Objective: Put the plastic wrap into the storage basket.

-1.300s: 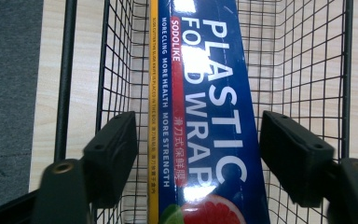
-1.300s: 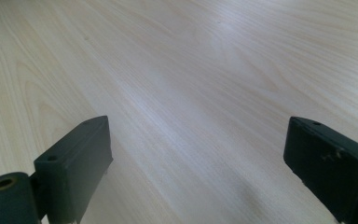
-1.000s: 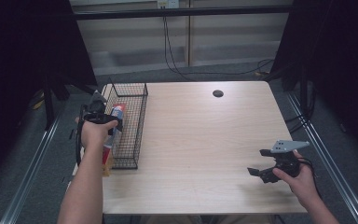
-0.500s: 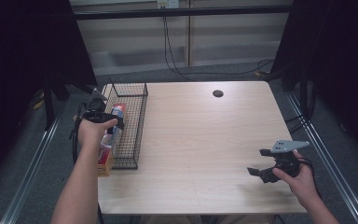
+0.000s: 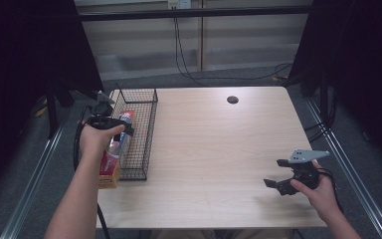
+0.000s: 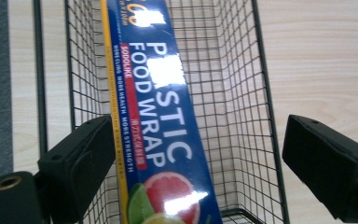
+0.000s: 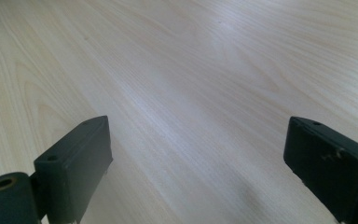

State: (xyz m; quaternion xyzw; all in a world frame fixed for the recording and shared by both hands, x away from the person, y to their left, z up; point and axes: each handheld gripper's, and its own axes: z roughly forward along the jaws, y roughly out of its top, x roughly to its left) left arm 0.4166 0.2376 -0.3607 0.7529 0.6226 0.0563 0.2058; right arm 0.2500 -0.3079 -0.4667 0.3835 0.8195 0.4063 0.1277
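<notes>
Looking along its own spread jaws, the left gripper (image 6: 193, 163) view revealed "PLASTIC FOOD WRAP" lettering on the box (image 6: 161, 116), unreadable from the high view. The box lay in the wire basket (image 5: 142, 129) at the table's (image 5: 219, 149) nine o'clock, long axis toward twelve. The right gripper (image 5: 281, 174) hung at five o'clock, jaws apart.

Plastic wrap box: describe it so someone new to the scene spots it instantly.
Start at the black wire basket on the left edge of the wooden table. A long narrow box lies lengthwise in it, under the open left tongs. It is the blue box with white PLASTIC FOOD WRAP lettering, a yellow edge and a grapefruit and lime picture at one end.
</notes>
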